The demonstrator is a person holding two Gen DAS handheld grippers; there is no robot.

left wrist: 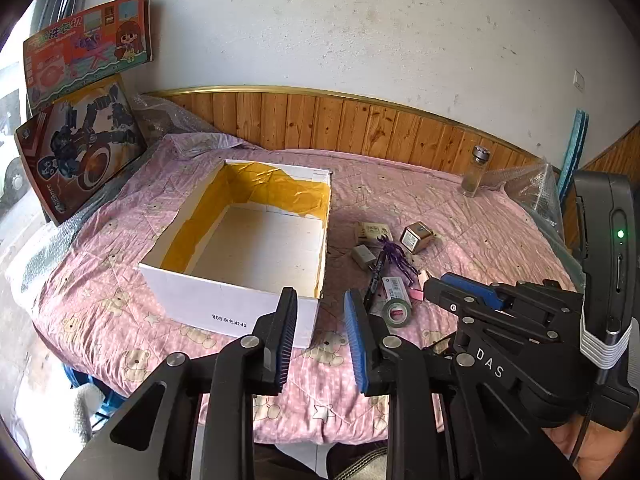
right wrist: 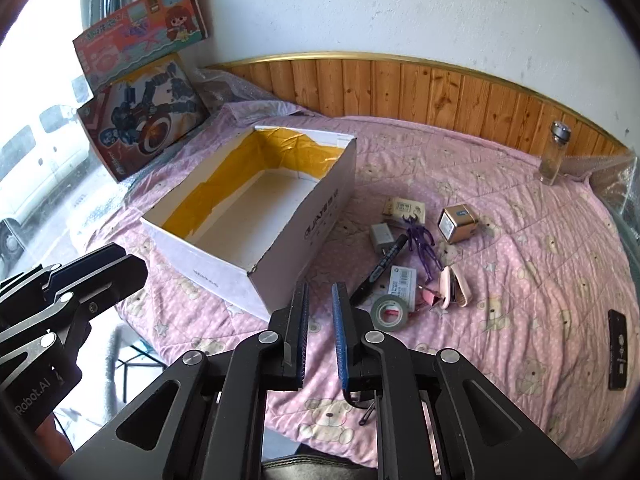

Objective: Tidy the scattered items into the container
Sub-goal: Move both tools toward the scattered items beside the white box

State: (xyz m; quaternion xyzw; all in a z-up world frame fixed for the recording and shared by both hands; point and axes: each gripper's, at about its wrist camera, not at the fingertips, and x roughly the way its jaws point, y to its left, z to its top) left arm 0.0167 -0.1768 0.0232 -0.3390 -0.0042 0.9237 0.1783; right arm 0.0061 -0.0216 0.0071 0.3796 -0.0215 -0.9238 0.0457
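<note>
One white box, open-topped, yellow paper lining its inner walls, nothing inside; set on the pink quilt toward the left. Nine loose items in a cluster just right of the box: one tape roll, one black marker, one white label card, one purple figure, one grey charger, one beige pack, one gold cube, one pink case, one pink clip. Marker tip near the tape roll; figure lying across the marker's far end. One glass bottle upright, well apart, near the wooden panelling. One black remote alone at the quilt's right edge. Two toy boxes leaning at the far left corner.

Left gripper: jaws parted with a clear gap, holding nothing, hovering over the box's near right corner. Right gripper: jaws apart by a narrow gap, holding nothing, hovering between box corner and tape roll.

Open quilt between cluster and bottle, and along the near edge.
</note>
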